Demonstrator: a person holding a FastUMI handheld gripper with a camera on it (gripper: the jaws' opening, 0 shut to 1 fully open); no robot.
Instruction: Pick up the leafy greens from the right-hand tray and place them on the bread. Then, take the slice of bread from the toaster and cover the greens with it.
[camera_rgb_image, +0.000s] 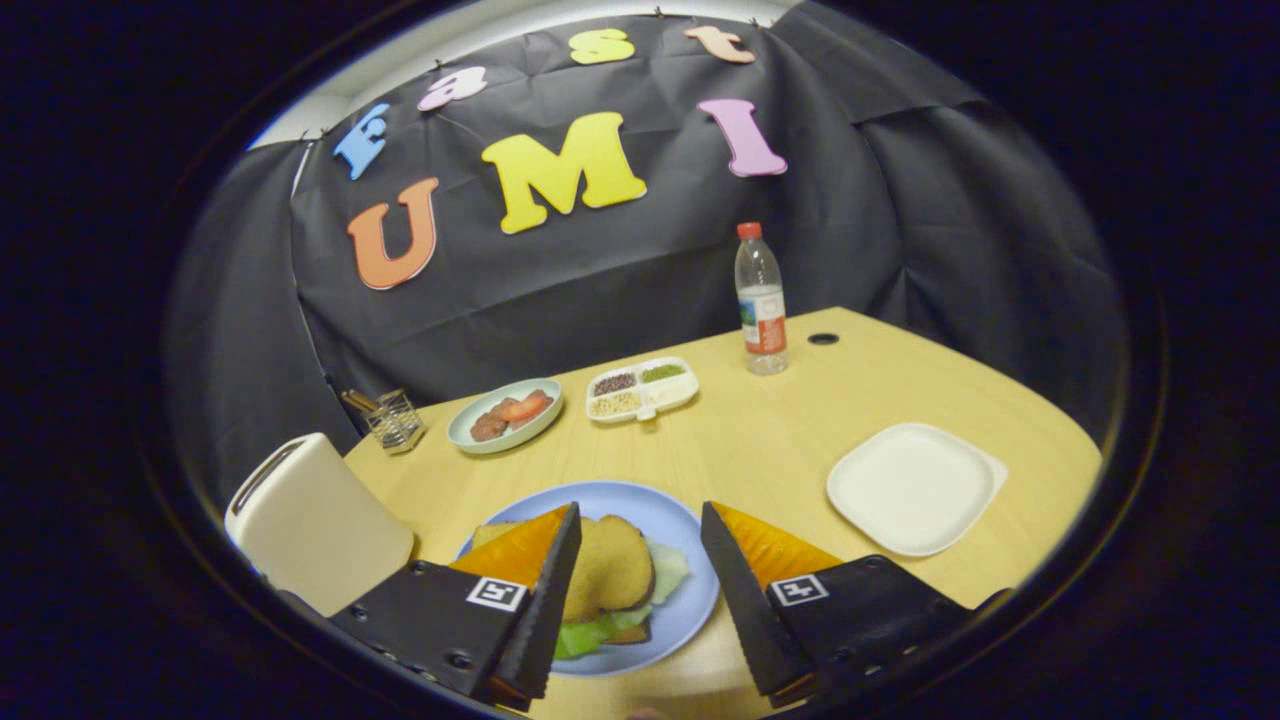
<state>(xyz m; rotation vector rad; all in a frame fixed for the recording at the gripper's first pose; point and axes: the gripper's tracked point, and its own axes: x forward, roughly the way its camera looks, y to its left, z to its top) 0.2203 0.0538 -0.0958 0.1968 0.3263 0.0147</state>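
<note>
On a blue plate (680, 540) just ahead of my fingers lies a stack: a bottom slice of bread, leafy greens (665, 570) poking out at the side and front, and a toasted slice of bread (610, 565) on top. My gripper (640, 515) hovers over the plate, open, with nothing held; the top slice lies between the two fingers, closer to the left one. The cream toaster (315, 520) stands to the left of the plate. The white square tray (915, 487) to the right holds nothing.
Farther back on the wooden table (780, 440) are a pale green dish with tomato and meat slices (505, 413), a white divided dish of grains (641, 389), a wire holder with sticks (392, 418), and a water bottle (761, 300) by a cable hole.
</note>
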